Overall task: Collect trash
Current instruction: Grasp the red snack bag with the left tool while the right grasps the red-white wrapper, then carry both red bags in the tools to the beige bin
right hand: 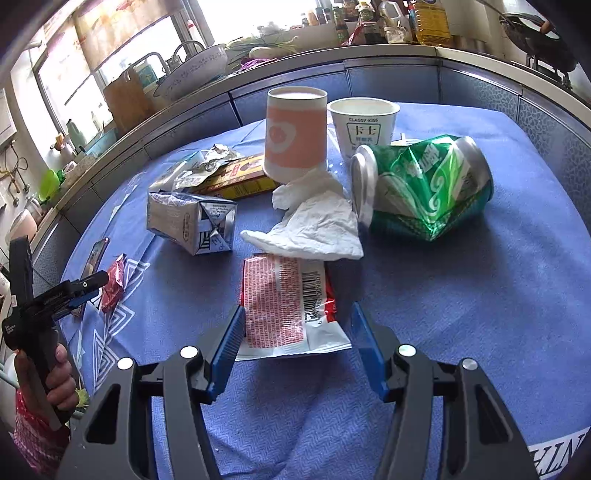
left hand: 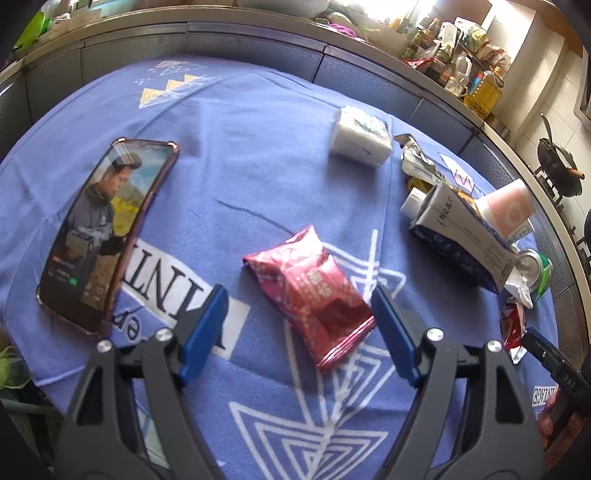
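My left gripper (left hand: 299, 295) is open, its blue jaws either side of a dark red snack packet (left hand: 314, 291) lying on the blue cloth. My right gripper (right hand: 297, 314) is open around the near end of a red and white wrapper (right hand: 284, 302), barcode side up. Behind it lie a crumpled white tissue (right hand: 314, 218), a crushed green can (right hand: 424, 188), a milk carton (right hand: 192, 221), a pink cup (right hand: 295, 129) and a white cup (right hand: 364, 122). The carton (left hand: 465, 236), pink cup (left hand: 508, 210) and can (left hand: 537, 269) also show in the left wrist view.
A phone (left hand: 103, 232) with its screen lit lies at the left of the cloth. A white tissue pack (left hand: 360, 134) sits at the back, foil wrappers (left hand: 417, 162) beside it. A yellow box (right hand: 236, 177) lies behind the carton. A cluttered kitchen counter (left hand: 258, 26) runs behind the table.
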Demonstrator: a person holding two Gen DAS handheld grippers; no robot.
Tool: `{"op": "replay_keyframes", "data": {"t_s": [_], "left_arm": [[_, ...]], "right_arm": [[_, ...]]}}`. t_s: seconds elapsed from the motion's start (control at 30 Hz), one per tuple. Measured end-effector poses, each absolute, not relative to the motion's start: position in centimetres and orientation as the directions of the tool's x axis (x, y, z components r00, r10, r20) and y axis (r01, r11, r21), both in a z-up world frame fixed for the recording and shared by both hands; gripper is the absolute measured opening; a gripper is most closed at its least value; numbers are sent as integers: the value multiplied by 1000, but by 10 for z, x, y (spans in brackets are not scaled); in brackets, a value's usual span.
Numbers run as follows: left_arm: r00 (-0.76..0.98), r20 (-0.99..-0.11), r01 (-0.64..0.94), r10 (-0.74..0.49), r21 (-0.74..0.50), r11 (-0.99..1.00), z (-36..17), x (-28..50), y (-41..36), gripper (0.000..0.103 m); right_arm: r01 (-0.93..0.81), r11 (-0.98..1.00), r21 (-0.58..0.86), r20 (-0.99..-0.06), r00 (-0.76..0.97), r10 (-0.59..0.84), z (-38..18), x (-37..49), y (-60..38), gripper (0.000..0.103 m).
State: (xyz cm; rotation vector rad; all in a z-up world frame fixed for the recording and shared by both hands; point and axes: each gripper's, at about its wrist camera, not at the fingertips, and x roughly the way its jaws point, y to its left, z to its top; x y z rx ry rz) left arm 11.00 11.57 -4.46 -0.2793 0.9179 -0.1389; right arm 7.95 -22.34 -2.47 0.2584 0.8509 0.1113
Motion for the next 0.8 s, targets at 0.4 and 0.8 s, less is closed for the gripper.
{"op": "replay_keyframes", "data": {"t_s": [0.4, 0.8], "left_arm": [[589, -778, 42, -219, -242, 969, -50, 114, 100, 25], [582, -739, 211, -339, -265, 941, -26, 80, 47, 2]], "right_arm": [[-59, 962, 267, -740, 627, 244, -31, 75, -204, 25], [-136, 918, 372, -718, 585, 377, -31, 66, -192, 9]]}}
